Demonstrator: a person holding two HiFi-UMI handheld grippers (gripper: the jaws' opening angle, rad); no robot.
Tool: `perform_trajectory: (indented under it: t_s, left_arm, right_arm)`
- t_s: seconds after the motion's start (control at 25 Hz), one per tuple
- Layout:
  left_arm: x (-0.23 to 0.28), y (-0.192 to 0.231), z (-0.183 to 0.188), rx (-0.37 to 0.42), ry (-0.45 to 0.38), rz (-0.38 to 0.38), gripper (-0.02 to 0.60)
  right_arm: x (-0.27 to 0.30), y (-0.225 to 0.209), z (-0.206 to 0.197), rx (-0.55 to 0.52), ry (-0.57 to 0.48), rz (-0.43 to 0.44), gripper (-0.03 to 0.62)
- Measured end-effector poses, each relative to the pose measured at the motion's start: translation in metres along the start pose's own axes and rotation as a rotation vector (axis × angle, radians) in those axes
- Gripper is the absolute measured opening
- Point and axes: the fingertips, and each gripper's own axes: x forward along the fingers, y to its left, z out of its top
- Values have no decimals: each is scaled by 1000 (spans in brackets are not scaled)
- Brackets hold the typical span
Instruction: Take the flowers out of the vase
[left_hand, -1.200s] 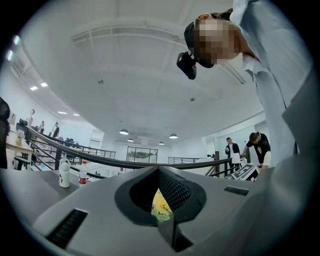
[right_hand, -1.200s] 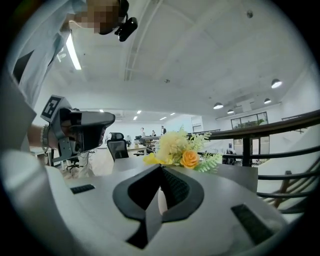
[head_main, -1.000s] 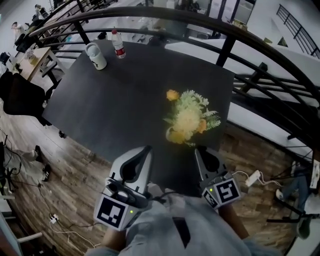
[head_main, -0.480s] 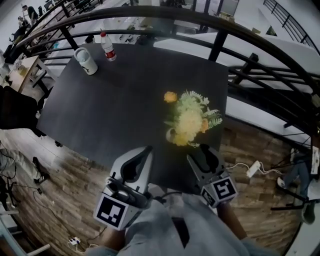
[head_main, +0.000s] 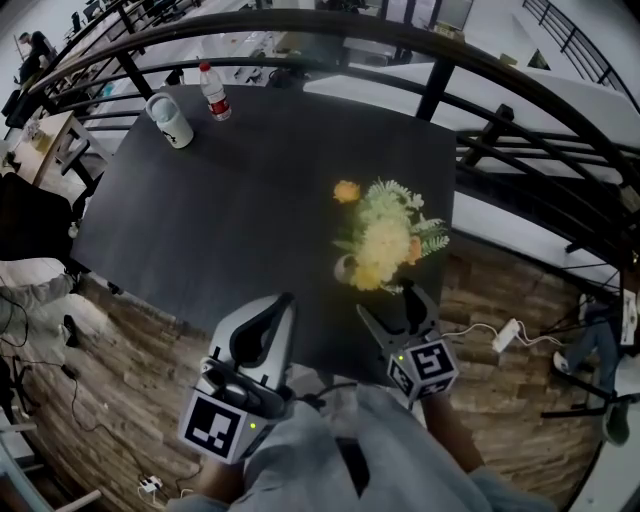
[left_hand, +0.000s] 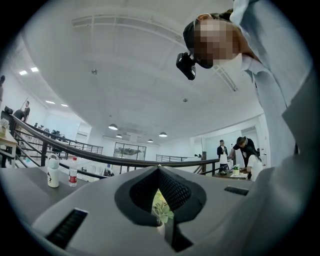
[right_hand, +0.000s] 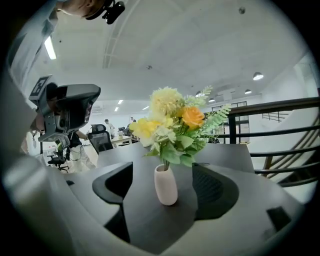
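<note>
Lowering toward the vase (right_hand: 166, 186), right gripper (head_main: 388, 304) fingers have spread wide, empty; left gripper (head_main: 284, 302) closed.

Your vase (head_main: 345, 268), flowers (head_main: 385, 235) in it, stands on the table's (head_main: 230, 200) near right part, just before your right gripper (head_main: 388, 300); mug (head_main: 170, 120) and bottle (head_main: 213, 92) sit far left.

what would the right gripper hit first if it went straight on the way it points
Most likely the pale vase, standing centred ahead of the right gripper, flowers above. Its jaws have just been opening, with nothing between them yet. How far off is unclear.
</note>
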Motion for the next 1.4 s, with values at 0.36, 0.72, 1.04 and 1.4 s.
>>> perform_trajectory:
  t_s: [0.36, 0.72, 1.04, 1.4]
  left_arm:
    - [-14, 9, -1, 6, 12, 38, -2]
    - [-26, 15, -3, 18, 32, 78, -2]
    - [-29, 16, -7, 22, 48, 89, -2]
    - [-28, 16, -8, 20, 58, 98, -2]
  right_arm:
    - [26, 0, -6, 20, 5, -6, 368]
    - [46, -4, -5, 26, -21, 6, 368]
    - [57, -6, -3, 39, -60, 24, 368]
    - [63, -7, 7, 46, -109, 52, 368]
